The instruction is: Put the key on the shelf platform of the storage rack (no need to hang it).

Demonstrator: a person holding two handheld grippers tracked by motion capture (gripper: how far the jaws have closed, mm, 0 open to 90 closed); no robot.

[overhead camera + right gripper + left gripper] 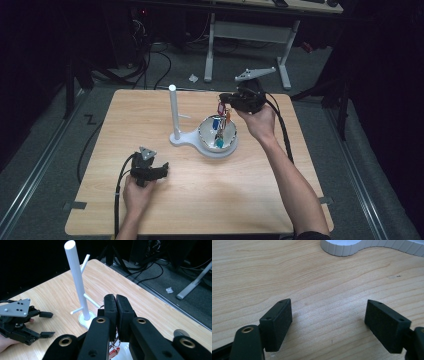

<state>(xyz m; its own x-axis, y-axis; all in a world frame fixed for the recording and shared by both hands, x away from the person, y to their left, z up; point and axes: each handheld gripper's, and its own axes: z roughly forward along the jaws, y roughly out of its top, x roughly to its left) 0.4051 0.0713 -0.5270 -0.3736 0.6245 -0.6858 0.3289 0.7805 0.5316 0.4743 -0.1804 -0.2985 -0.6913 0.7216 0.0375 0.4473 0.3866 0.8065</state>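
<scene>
While my right gripper (223, 101) pinches a bunch of keys (220, 122) over the white bowl (231, 136), my left gripper (161, 169) rests spread wide. It sits at seven o'clock from the white peg stand (173, 110).

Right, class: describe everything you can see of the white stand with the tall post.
The white plastic-looking stand has a tall upright round post, thin pegs sticking out at angles, and a ribbed flat base joined to a round white dish. It sits mid-table on the light wooden table, with neither hand-held gripper touching it.
</scene>
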